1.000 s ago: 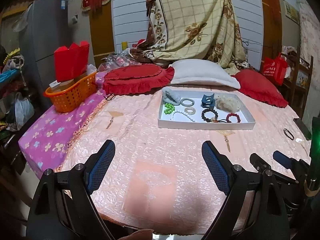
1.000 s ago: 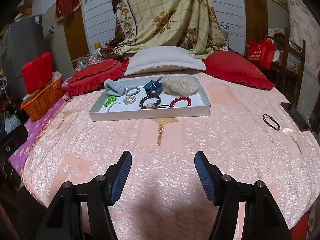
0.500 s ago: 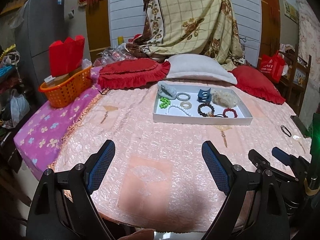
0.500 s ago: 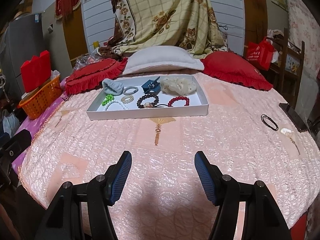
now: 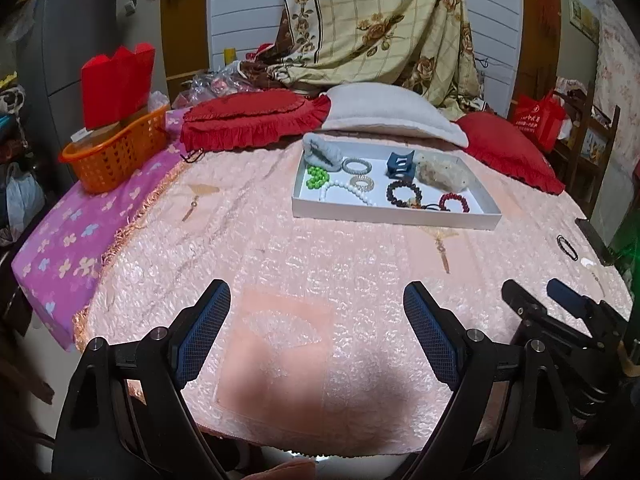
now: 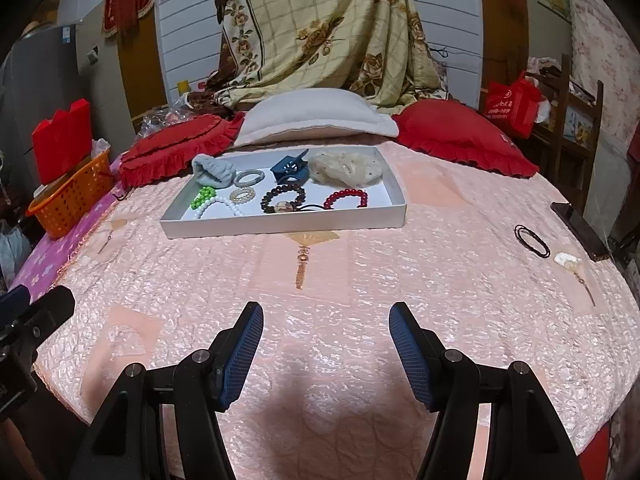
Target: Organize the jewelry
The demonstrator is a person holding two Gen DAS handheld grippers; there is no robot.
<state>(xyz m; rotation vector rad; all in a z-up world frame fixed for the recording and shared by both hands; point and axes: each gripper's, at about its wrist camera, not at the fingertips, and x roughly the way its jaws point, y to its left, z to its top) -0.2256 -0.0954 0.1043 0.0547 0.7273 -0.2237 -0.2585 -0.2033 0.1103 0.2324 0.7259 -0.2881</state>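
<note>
Left claw [image 5: 316, 322]: spread wide, nothing held, hanging over the near edge of the bed [image 5: 320, 280]. Right claw [image 6: 326, 344]: likewise spread wide and bare, over the pink quilted cover, well apart from any jewelry.

White tray [image 6: 280, 224]: lies on the bed toward the pillows, ahead of both claws. Contents, as seen from the right claw's side:
- grey knitted band [image 6: 214, 172], far left corner;
- two pale ring-shaped bracelets [image 6: 249, 177], one behind the other;
- green bead bracelet [image 6: 204, 197], left side;
- white bead string [image 6: 218, 207], touching the green one;
- blue hair clip [image 6: 289, 168], far middle;
- cream net scrunchie [image 6: 346, 168], far right;
- dark brown bead bracelet [image 6: 283, 199], middle;
- red bead bracelet [image 6: 346, 199], right, with a thin black cord running between it and the brown one.

Loose pieces outside the tray: black cord loop [image 6: 531, 235] and a small pale charm on a chain [image 6: 568, 261], both on the cover near the right edge of the bed, just beside a dark flat phone-like slab [image 6: 580, 230].

Surroundings: orange basket [image 5: 116, 150] at the left, red cushions and a white pillow [image 6: 316, 118] at the head.

Step in hand, by my reading: the start, or a pause between pickups; most pieces sit in the tray and two lie loose. The next move probably calls for the right claw to travel to the black loop, come down flat to the cover and close on the thin cord without snagging the quilting, then carry it to the tray.
</note>
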